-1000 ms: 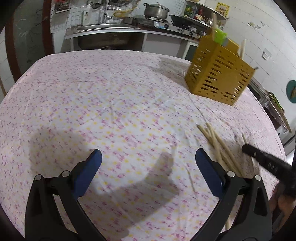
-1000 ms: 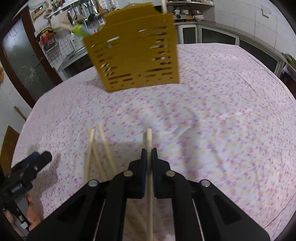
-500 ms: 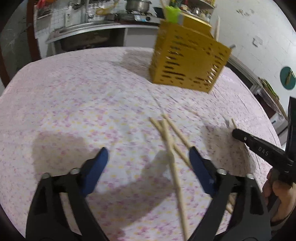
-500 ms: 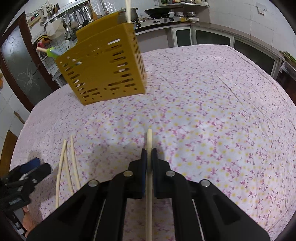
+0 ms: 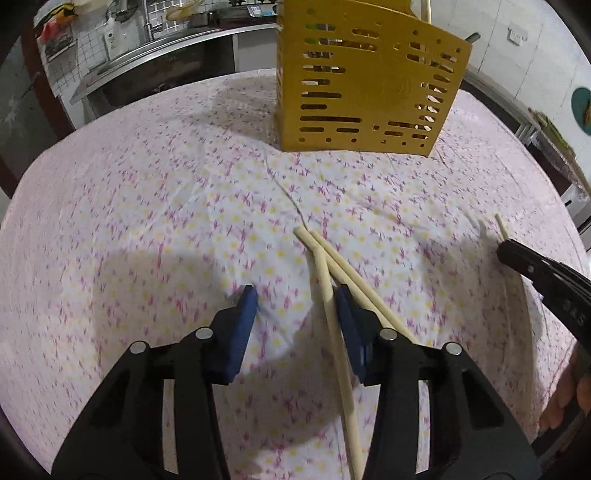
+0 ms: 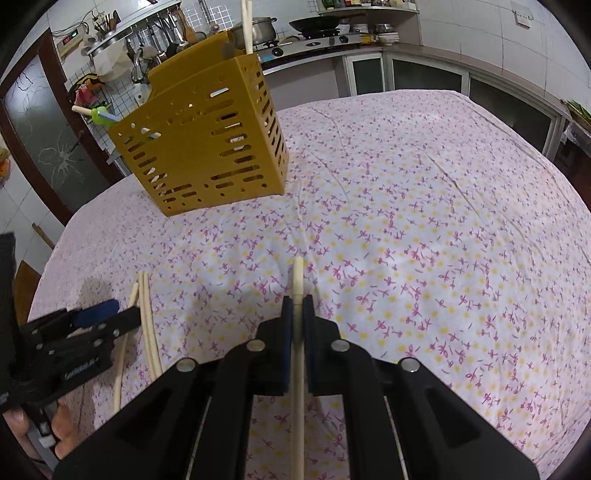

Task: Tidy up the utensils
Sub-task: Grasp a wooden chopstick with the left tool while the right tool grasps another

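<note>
A yellow slotted utensil holder [image 5: 364,79] stands at the far side of the table and also shows in the right wrist view [image 6: 207,146]. Three loose wooden chopsticks [image 5: 325,266] lie on the cloth; they also show in the right wrist view [image 6: 146,314]. My left gripper [image 5: 295,299] is open and low over them, with one chopstick lying between its blue pads. My right gripper [image 6: 297,308] is shut on a single chopstick [image 6: 297,284] that points forward above the cloth. That gripper shows at the right edge of the left wrist view [image 5: 513,254].
The table is covered by a pink floral cloth [image 6: 424,229]. A green-handled utensil [image 6: 98,114] sticks out of the holder's far side. A kitchen counter with a sink [image 5: 147,55] and a stove with pots [image 6: 314,26] lie beyond the table.
My left gripper has moved right and down over the loose chopsticks and its jaws have narrowed around one. The right gripper has kept its chopstick and shifted slightly; the holder now appears closer.
</note>
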`<state>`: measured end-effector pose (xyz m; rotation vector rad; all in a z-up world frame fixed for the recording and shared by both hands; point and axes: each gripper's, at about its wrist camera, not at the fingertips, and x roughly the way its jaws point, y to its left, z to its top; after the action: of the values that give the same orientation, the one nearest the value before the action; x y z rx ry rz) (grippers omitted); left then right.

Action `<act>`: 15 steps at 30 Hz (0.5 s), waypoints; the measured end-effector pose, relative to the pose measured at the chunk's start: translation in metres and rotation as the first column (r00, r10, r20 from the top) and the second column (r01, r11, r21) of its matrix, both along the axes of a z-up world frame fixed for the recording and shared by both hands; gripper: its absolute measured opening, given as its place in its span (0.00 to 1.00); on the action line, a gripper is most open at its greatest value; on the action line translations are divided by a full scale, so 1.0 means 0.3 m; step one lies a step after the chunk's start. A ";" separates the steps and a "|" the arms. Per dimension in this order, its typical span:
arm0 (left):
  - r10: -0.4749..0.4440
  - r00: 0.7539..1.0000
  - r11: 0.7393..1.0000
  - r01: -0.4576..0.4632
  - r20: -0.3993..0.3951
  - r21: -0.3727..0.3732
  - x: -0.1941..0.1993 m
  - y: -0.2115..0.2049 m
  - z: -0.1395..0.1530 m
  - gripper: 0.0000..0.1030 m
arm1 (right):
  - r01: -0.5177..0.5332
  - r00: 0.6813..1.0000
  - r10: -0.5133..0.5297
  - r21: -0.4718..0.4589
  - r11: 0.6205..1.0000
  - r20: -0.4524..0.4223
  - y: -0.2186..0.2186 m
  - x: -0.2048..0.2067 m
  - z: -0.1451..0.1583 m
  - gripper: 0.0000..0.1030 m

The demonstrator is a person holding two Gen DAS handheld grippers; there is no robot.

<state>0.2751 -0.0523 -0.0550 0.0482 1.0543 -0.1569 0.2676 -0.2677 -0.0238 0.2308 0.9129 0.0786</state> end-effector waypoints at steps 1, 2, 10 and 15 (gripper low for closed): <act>-0.005 1.000 1.000 0.004 0.002 0.014 0.009 -0.009 0.000 0.31 | -0.003 1.000 0.003 0.003 1.000 -0.001 -0.003 0.000 0.001 0.06; -0.006 1.000 1.000 0.006 0.001 0.017 0.013 -0.012 0.001 0.29 | -0.004 1.000 0.004 0.008 1.000 -0.002 -0.006 -0.001 0.000 0.06; -0.017 1.000 0.999 0.017 0.007 -0.030 -0.001 0.020 0.029 0.05 | -0.024 1.000 0.023 0.041 0.999 0.010 -0.019 -0.006 0.023 0.06; -0.005 0.999 0.996 0.009 0.045 -0.087 -0.029 0.071 0.087 0.05 | -0.049 0.998 0.045 0.083 0.995 0.052 -0.013 -0.019 0.062 0.06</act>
<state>0.2665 -0.0309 -0.0289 -0.0229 1.0014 -0.2071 0.2619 -0.2716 -0.0053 0.2845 0.8662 0.1664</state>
